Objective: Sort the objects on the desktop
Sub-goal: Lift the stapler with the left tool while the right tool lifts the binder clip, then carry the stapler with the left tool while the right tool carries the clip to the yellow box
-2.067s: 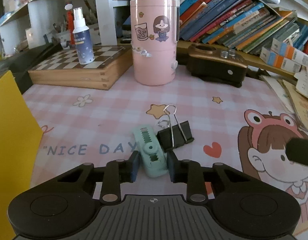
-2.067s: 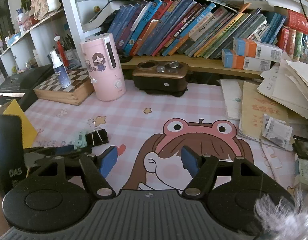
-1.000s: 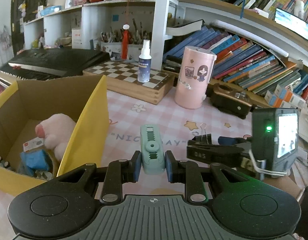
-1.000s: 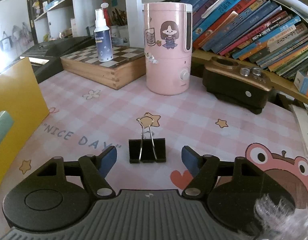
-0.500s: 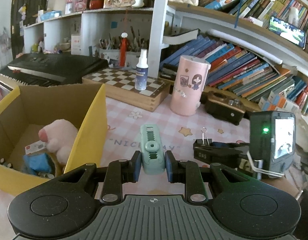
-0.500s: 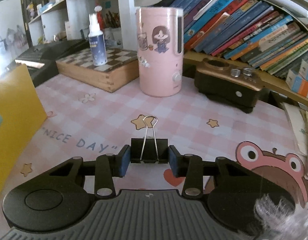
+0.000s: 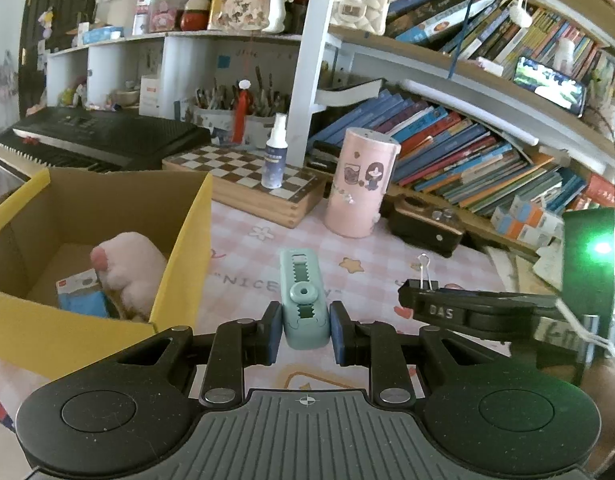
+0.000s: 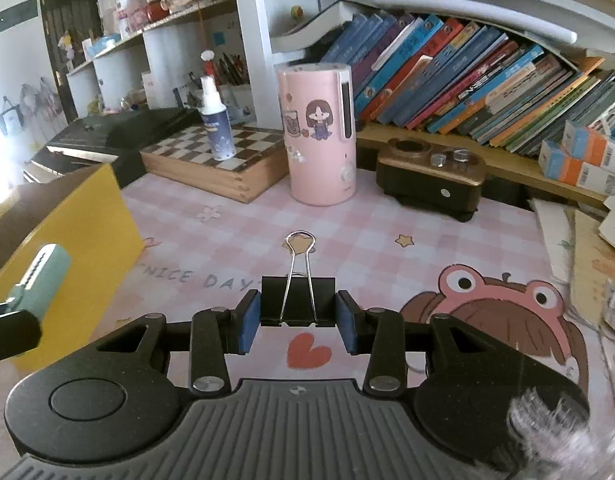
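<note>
My left gripper point(image 7: 305, 334) is shut on a mint green toothed clip point(image 7: 303, 300) and holds it above the pink desk mat, to the right of the yellow cardboard box point(image 7: 183, 256). My right gripper point(image 8: 297, 320) is shut on a black binder clip point(image 8: 297, 300) with silver wire handles, lifted a little over the mat. The right gripper with the binder clip point(image 7: 425, 276) shows in the left wrist view at the right. The green clip point(image 8: 41, 280) shows in the right wrist view at the left, in front of the box point(image 8: 87, 232).
The box holds a pink plush toy point(image 7: 127, 272) and a blue packet point(image 7: 83, 300). A pink cylinder point(image 8: 317, 132), a chessboard box point(image 8: 227, 160) with a spray bottle point(image 8: 215, 124) and a brown device point(image 8: 431, 176) stand at the back. Paper piles point(image 8: 587, 248) lie at the right.
Both grippers have risen with their clips. The left one has drawn back and higher, so more of the box interior shows. The binder clip is off the mat.
</note>
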`<control>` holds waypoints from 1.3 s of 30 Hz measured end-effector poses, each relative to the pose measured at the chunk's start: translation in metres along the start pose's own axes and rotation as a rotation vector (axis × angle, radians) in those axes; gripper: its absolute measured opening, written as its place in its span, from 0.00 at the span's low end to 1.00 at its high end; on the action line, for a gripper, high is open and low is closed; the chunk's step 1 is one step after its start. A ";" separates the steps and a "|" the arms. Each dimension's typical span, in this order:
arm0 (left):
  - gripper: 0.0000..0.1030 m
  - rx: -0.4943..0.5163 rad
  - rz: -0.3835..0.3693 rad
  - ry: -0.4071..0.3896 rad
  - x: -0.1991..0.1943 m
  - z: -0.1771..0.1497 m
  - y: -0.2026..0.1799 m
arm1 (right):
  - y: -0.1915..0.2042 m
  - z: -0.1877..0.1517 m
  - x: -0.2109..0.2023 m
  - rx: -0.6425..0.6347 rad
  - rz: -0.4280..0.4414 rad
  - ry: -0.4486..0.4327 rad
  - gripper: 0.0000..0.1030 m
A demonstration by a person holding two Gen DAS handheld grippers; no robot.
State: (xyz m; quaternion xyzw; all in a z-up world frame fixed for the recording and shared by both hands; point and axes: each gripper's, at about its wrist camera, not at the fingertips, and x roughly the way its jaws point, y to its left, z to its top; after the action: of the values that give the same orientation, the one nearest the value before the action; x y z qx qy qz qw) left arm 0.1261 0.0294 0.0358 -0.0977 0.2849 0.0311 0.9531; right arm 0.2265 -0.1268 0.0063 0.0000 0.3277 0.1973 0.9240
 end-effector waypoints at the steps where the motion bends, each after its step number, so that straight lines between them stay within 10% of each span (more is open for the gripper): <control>1: 0.23 0.000 -0.005 -0.003 -0.003 0.000 0.001 | 0.002 -0.001 -0.006 0.001 0.004 -0.001 0.36; 39: 0.23 0.015 -0.138 0.083 -0.116 -0.072 0.118 | 0.161 -0.112 -0.153 0.054 0.000 0.087 0.37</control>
State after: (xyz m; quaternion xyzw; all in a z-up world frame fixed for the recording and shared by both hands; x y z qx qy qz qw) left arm -0.0234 0.1298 0.0210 -0.1112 0.3168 -0.0408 0.9411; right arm -0.0080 -0.0485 0.0314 0.0164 0.3727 0.1882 0.9085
